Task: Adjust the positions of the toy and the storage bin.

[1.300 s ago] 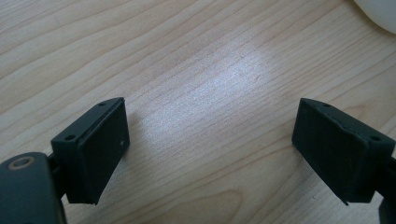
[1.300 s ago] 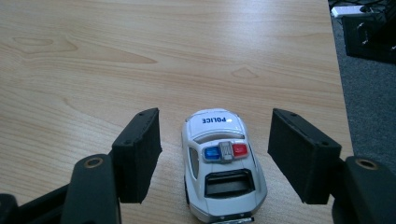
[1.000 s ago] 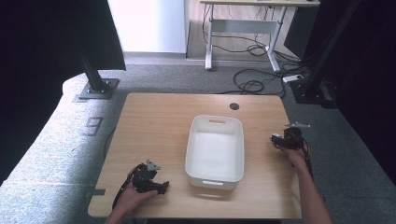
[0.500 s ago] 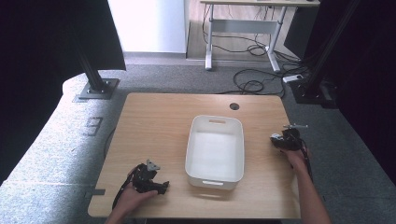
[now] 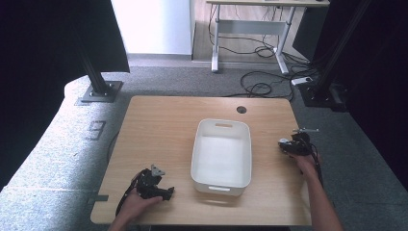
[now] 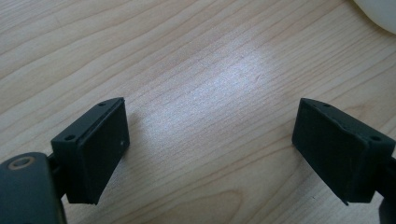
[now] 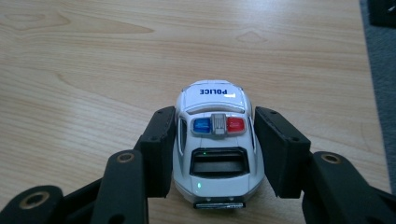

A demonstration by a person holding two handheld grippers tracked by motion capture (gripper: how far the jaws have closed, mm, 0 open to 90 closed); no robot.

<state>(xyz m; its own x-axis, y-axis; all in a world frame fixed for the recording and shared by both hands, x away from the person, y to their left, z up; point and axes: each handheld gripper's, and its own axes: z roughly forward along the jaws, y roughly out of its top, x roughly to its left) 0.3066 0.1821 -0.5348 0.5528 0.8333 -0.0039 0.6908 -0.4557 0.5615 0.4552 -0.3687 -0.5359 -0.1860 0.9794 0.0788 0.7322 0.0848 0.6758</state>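
Observation:
A white toy police car (image 7: 214, 93) with a blue and red light bar stands on the wooden table (image 5: 163, 130), nose pointing away from the camera. My right gripper (image 7: 215, 135) is shut on the car, with one black jaw pressed against each of its sides. From above, the right gripper (image 5: 290, 145) is near the table's right edge, just right of the white bin (image 5: 243, 144). My left gripper (image 6: 210, 140) is open over bare wood with nothing between its jaws. It rests at the front left of the table (image 5: 161, 191).
The white rectangular bin is empty and stands in the middle of the table; one of its corners (image 6: 378, 11) shows in the left gripper view. A round cable hole (image 5: 241, 109) lies behind the bin. Grey floor borders the table's right edge (image 7: 380, 93).

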